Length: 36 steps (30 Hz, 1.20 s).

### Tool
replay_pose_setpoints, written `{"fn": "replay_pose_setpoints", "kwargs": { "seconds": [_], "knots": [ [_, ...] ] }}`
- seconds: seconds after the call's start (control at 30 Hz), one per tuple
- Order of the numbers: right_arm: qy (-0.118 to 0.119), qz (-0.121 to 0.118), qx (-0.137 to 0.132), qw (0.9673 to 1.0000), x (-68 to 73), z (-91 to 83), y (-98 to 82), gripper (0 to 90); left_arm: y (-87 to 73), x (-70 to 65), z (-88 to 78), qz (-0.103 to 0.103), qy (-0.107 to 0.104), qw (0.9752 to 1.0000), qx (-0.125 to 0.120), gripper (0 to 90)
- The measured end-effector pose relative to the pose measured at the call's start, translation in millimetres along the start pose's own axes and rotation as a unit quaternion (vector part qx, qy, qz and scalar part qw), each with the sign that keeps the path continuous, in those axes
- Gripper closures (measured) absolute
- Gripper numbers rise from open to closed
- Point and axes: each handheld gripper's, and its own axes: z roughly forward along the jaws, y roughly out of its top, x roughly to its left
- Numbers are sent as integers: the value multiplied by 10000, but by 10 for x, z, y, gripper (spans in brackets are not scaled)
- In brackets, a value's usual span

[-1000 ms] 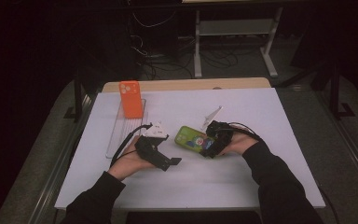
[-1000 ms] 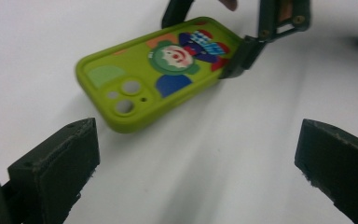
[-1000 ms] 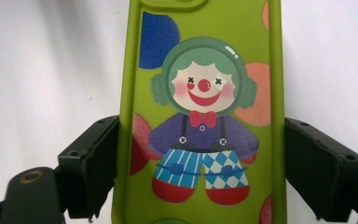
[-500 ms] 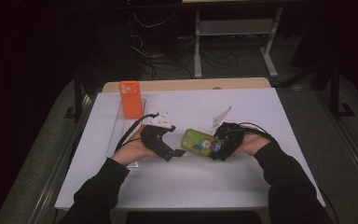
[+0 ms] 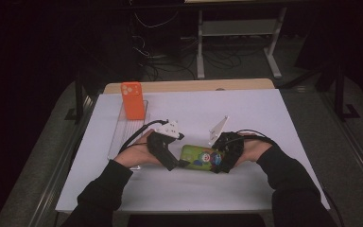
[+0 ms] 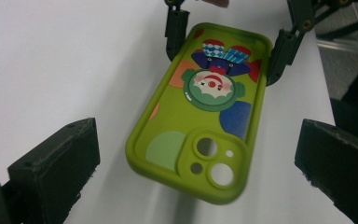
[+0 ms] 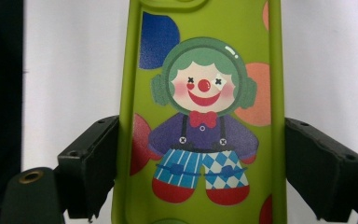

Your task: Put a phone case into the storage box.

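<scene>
Right claw (image 7: 200,163) clamps the green clown phone case (image 7: 200,93) by its long edges, raised over the white worktop (image 5: 264,123). Left claw (image 6: 196,158) stands wide open around the case's camera end, touching nothing, as its own view shows.

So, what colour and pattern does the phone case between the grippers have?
The phone case is lime green with a cartoon clown and coloured circles, clearest in the right gripper view.
</scene>
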Motion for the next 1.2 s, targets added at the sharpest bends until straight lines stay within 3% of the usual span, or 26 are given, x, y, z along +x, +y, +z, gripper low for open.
{"fn": "replay_pose_setpoints", "kwargs": {
  "seconds": [0.27, 0.43, 0.57, 1.0, 1.2],
  "knots": [
    [210, -315, 2, 9993, 104, 45, 104, 152, -26, -92, 136, 321, -353, 9986, 236, 0],
    [283, -451, -6, 9986, 157, 59, 151, 152, -55, -171, 250, 330, -435, 9971, 525, 0],
    [290, -561, -46, 9980, 198, 43, 192, 152, -62, -213, 299, 318, -538, 9962, 600, 0],
    [305, -573, -88, 9979, 215, 3, 200, 152, -60, -202, 275, 425, -454, 9963, 600, 111],
    [326, -584, -93, 9977, 219, 0, 199, 152, -61, -201, 268, 471, -535, 9957, 598, 133]
  ]
}}
